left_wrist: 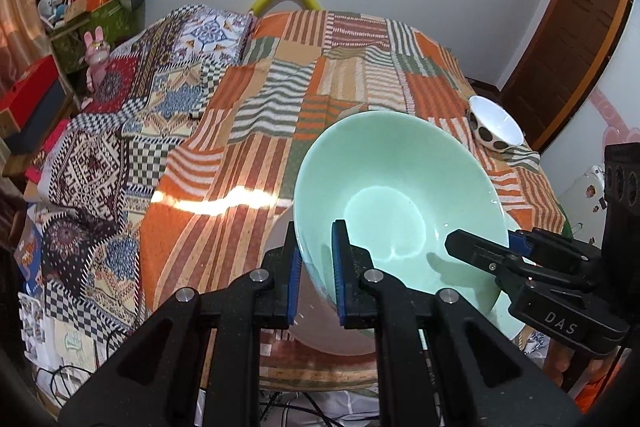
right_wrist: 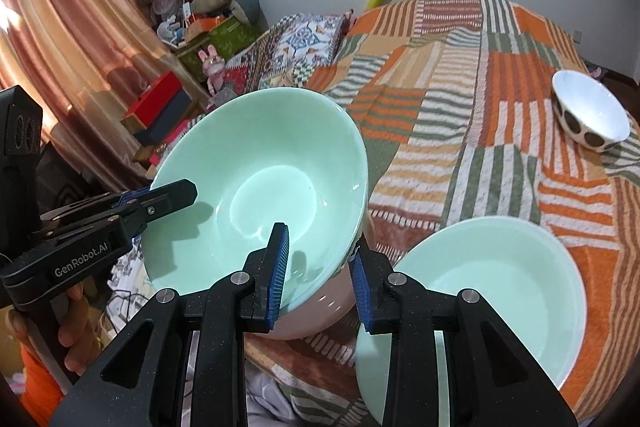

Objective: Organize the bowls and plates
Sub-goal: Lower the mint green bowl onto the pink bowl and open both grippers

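Left wrist view: the left gripper (left_wrist: 317, 269) is clamped on the rim of the big mint-green bowl (left_wrist: 394, 187); one blue pad sits inside the bowl, the other outside against its wall. The bowl is tilted, its opening faces the camera, and it is lifted above the striped orange blanket (left_wrist: 256, 155) on the bed. The right gripper (left_wrist: 486, 251) comes in from the right side and grips the opposite rim, w/ one black finger inside the bowl. Far on the right edge of the bed stands a small white bowl w/ dark dots (left_wrist: 495, 125), upright, well apart from the green one. A patterned quilt (left_wrist: 120, 131) covers the left part of the bed.

Right wrist view: the right gripper (right_wrist: 318, 267) is closed on the near rim of the same mint-green bowl (right_wrist: 264, 171), pads on the inner and outer side of the wall. The left gripper (right_wrist: 160, 201) holds the far-left rim; a hand (right_wrist: 74, 343) is around its handle. Just beside, to the right, a mint-green plate (right_wrist: 504, 287) lies flat on the blanket (right_wrist: 500, 131) near the bed's front edge. The dotted white bowl (right_wrist: 590, 121) stands further back on the right.
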`<state>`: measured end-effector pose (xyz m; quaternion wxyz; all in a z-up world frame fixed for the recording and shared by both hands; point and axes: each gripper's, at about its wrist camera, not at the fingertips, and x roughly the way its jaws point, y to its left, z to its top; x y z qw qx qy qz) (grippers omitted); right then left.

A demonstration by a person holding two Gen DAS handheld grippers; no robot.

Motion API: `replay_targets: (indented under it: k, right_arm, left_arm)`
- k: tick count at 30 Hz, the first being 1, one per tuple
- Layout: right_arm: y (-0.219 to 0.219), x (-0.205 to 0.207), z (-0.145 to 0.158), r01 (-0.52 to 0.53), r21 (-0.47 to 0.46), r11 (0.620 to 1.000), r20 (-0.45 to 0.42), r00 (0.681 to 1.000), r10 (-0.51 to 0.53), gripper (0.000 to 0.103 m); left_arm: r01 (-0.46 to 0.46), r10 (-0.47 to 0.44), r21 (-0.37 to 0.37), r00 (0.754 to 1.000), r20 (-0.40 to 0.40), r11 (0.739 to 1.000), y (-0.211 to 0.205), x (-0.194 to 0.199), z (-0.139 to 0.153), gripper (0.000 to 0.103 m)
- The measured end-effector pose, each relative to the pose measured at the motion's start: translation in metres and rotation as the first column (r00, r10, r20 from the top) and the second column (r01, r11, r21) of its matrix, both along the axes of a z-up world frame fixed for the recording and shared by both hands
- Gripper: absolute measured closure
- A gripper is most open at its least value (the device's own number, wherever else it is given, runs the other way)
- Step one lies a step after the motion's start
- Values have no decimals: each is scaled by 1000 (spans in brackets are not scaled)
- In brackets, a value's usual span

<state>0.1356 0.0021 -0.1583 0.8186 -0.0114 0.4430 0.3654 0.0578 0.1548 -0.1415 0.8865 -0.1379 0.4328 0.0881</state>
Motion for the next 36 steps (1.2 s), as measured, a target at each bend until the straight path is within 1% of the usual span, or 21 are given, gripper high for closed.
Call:
replay_targets:
  k: [11, 19, 29, 33, 36]
  right_arm:
    - [12, -2, -26, -19, -50, 999, -61, 998, 16, 75]
    - [17, -1, -35, -26, -78, 997, -75, 997, 21, 75]
    - [24, -1, -45, -36, -107, 994, -88, 996, 27, 75]
    - [23, 0, -49, -38, -106, 994, -96, 995, 27, 74]
    - [25, -1, -50, -52, -106, 993, -101, 994, 41, 74]
  left_arm:
    - [-7, 5, -24, 998, -63, 1000, 10, 0, -32, 91]
    - [-9, 4, -36, 993, -120, 999, 13, 0, -57, 91]
    - [-18, 18, -2, 989, -144, 1000, 14, 3, -72, 91]
    - [-16, 21, 34, 991, -135, 999, 12, 4, -72, 91]
    - [-22, 32, 75, 990, -134, 997, 11, 5, -73, 91]
